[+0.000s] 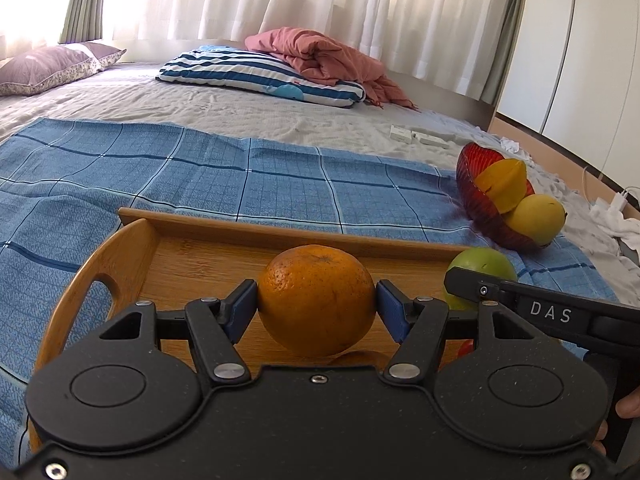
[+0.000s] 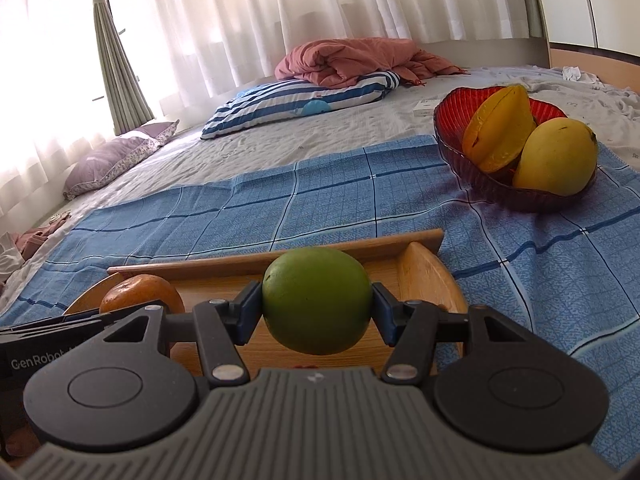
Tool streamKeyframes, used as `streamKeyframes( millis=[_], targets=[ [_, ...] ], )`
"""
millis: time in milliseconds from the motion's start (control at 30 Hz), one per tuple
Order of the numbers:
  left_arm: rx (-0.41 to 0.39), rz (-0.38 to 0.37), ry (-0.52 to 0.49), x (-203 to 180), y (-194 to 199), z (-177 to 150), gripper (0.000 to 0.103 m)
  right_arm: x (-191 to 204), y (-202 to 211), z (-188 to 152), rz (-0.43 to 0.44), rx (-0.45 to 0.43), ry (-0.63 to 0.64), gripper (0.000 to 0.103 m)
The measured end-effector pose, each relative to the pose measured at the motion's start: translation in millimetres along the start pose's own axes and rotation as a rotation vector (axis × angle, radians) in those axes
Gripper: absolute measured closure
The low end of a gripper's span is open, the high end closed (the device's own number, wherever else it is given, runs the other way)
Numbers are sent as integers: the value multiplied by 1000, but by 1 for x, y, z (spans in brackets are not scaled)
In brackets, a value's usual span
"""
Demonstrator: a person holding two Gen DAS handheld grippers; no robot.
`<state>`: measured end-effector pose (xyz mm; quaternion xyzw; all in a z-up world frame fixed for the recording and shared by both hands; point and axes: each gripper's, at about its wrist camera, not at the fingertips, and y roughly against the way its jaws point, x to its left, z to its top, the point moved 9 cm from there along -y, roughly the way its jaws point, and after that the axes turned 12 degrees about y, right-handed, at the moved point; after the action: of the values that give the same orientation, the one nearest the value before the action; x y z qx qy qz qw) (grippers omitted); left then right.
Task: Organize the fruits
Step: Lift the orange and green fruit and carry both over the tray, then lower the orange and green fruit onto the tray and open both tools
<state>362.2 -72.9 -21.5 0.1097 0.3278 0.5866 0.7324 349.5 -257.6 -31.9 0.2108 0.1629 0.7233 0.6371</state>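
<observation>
- Left wrist view: the left gripper (image 1: 316, 300) pinches an orange (image 1: 316, 298) between its blue pads, jaws about half spread. The fruit hangs over the wooden tray (image 1: 132, 248), just above its floor; whether it touches the floor cannot be told.
- Right wrist view: the right gripper (image 2: 316, 306) pinches a green fruit (image 2: 316, 300) in the same manner, over the right half of the same tray, near its right handle.
- Key relation: the red bowl (image 2: 452, 120) stands on the blue checked cloth (image 2: 280, 204), ahead and to the right of both grippers, beyond the tray's far wall. The right gripper is the nearer to it.
- Bowl contents: a star fruit (image 2: 500, 128) and a yellow mango (image 2: 556, 156), lying close together.
- Judgement: both fruits are round, so no long axis governs placing. If the tray is the goal, each needs only a short lowering and release.
</observation>
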Motion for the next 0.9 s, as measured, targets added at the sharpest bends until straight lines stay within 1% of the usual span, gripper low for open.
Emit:
streamKeyframes(
  millis=[267,467,667,900],
  targets=[
    [23,23,-21,-4,-3,-2,41,-2,-6,-7,-8,47,-10,42],
    [50,32,-22,-3,-6,-3,41,-6,-5,-9,-1,52,-19,42],
    [54,42,-58,-7,-7,-3,40,-8,-7,-12,-11,62,-20,42],
    [55,43,-58,-8,-7,-3,40,-9,-6,-12,-4,63,-32,43]
  ],
)
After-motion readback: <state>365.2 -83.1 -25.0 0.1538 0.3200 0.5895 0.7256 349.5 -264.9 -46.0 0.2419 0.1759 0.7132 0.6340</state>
